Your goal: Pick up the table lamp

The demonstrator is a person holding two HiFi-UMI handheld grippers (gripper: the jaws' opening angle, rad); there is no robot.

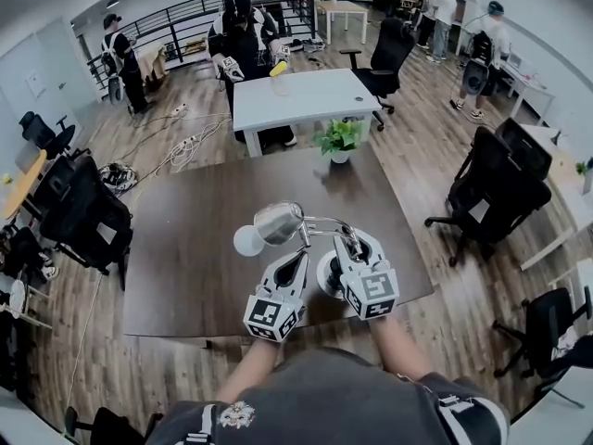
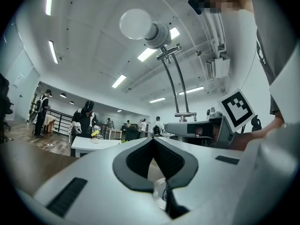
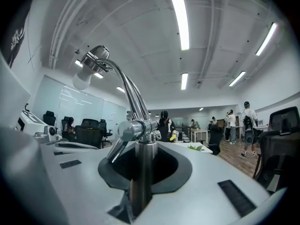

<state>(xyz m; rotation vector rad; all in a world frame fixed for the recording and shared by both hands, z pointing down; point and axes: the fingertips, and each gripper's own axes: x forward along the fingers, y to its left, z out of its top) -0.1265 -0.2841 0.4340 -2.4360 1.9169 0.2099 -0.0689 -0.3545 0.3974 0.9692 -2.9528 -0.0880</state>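
The table lamp has a chrome jointed arm (image 1: 324,222), a chrome shade (image 1: 278,222) with a white bulb (image 1: 248,240), and a round base (image 1: 326,276). It is over the near part of the brown table (image 1: 195,258). My right gripper (image 1: 350,247) is shut on the lamp's upright post (image 3: 143,172), which runs up between its jaws (image 3: 143,149). My left gripper (image 1: 295,260) sits just left of the base. Its jaws (image 2: 153,142) meet at the tips, with a chrome rim (image 2: 161,193) of the base pinched low between the pads. The bulb (image 2: 136,23) hangs high overhead.
A small potted plant (image 1: 339,139) stands at the table's far edge. Beyond it is a white table (image 1: 301,95) with a person working at it. Black office chairs stand to the right (image 1: 491,193) and left (image 1: 88,216). Several people stand further back.
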